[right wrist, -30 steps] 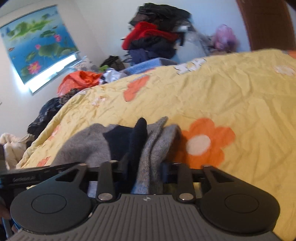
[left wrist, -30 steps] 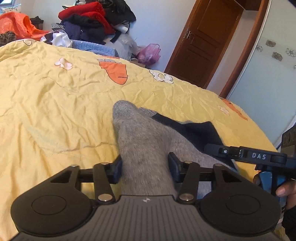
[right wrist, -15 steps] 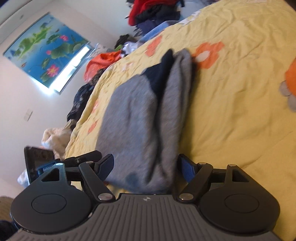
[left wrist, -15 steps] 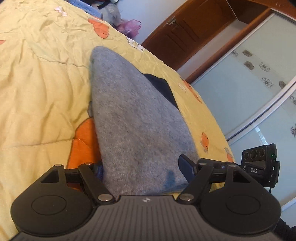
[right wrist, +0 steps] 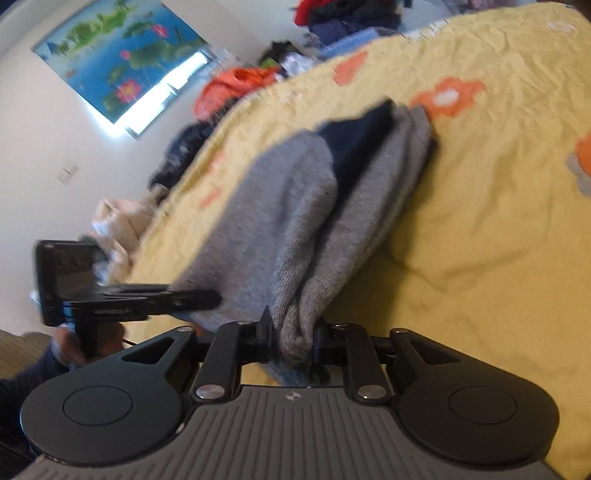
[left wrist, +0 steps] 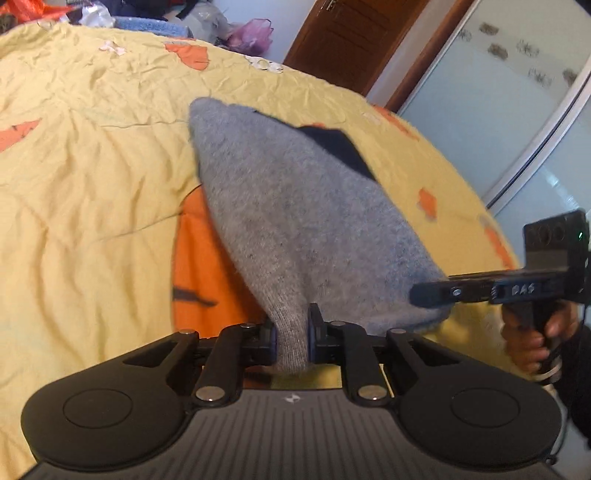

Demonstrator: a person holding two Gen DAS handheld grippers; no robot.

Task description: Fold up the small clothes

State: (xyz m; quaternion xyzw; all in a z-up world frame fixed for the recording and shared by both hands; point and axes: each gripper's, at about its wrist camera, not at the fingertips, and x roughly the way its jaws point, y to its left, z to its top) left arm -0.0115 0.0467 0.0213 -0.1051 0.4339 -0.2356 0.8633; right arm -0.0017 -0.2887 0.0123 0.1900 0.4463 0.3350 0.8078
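bed: yellow quilt (left wrist: 92,177) with orange flower prints fills both views; the work happens near its close edge.
garment: grey knit piece (left wrist: 295,221) with a navy patch (left wrist: 336,147) lies on the quilt, far tip toward 11 o'clock in the left wrist view, near hem gathered at 6 o'clock. In the right wrist view the same grey knit (right wrist: 295,206) shows a doubled-up fold along its 1 o'clock side.
progress: my read is early to mid fold. One lengthwise layer looks already stacked on the right side, but the piece is not squared or compact yet. Left to do: carry the near hem over toward the far tip, flatten, release.
left gripper (left wrist: 291,332): jaws have just been closing and now pinch a bunched bit of hem; cloth is squeezed narrow between the pads.
right gripper (right wrist: 295,332): jaws have just been closing too, clamped on a thicker wad of several layers of hem.
pose: both tools angle down at the near edge, side by side. The right one appears at 3 o'clock in the left view (left wrist: 480,291), held by a hand (left wrist: 532,332). The left one sits at 9 o'clock in the right view (right wrist: 129,295).
clutter: clothes pile (right wrist: 332,14) at 12 o'clock, untouched.
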